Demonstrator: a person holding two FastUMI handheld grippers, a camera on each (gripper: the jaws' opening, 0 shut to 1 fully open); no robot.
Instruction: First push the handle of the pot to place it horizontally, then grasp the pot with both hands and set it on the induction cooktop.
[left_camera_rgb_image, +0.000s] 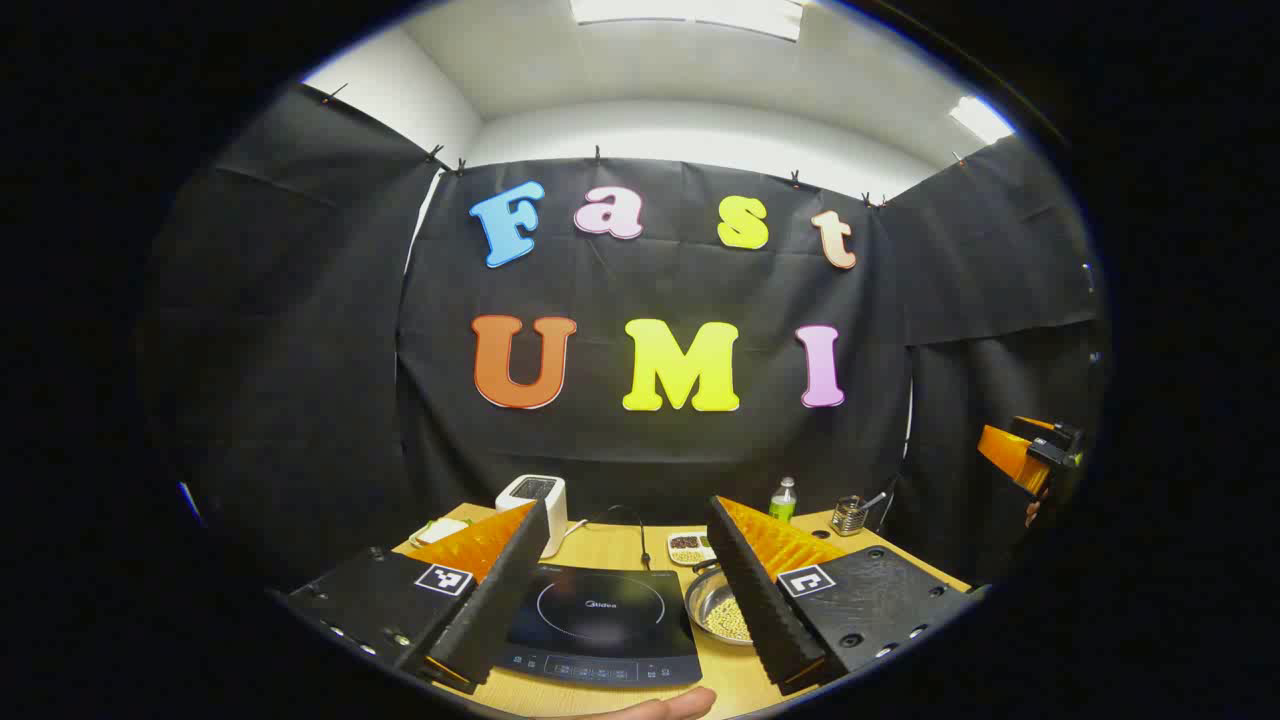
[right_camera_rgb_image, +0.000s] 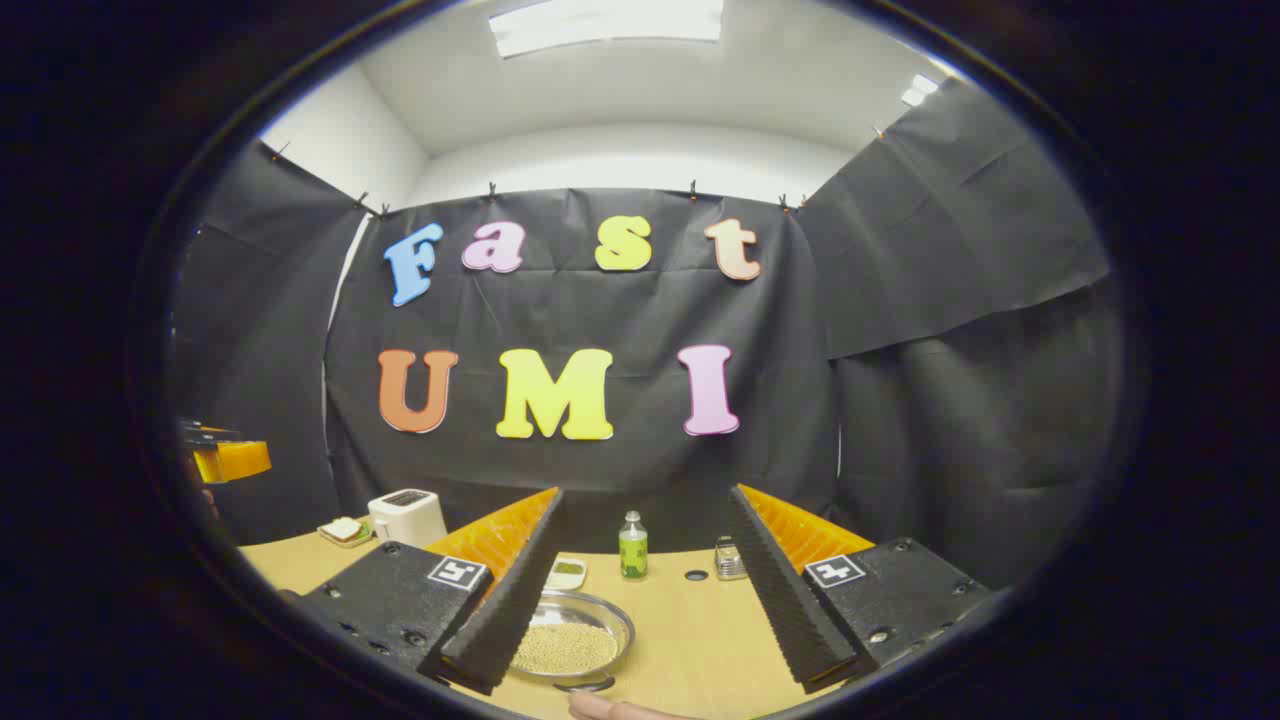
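Left gripper view puts the left gripper (left_camera_rgb_image: 628, 600) nearest, jaws spread wide on nothing, above the induction cooktop (left_camera_rgb_image: 600, 622). Just right of the cooktop sits the pot (left_camera_rgb_image: 722, 610), a shallow metal pan holding pale grains. Right gripper view shows the right gripper (right_camera_rgb_image: 640, 610) likewise agape over the table (right_camera_rgb_image: 690, 630). Likely rigid, slick and fairly light, the pot wants level rim grips; its handle cannot be made out.

black induction cooktop (left_camera_rgb_image: 598, 620), silver pot (right_camera_rgb_image: 572, 640), white toaster (left_camera_rgb_image: 535, 497), green bottle (right_camera_rgb_image: 631, 548)
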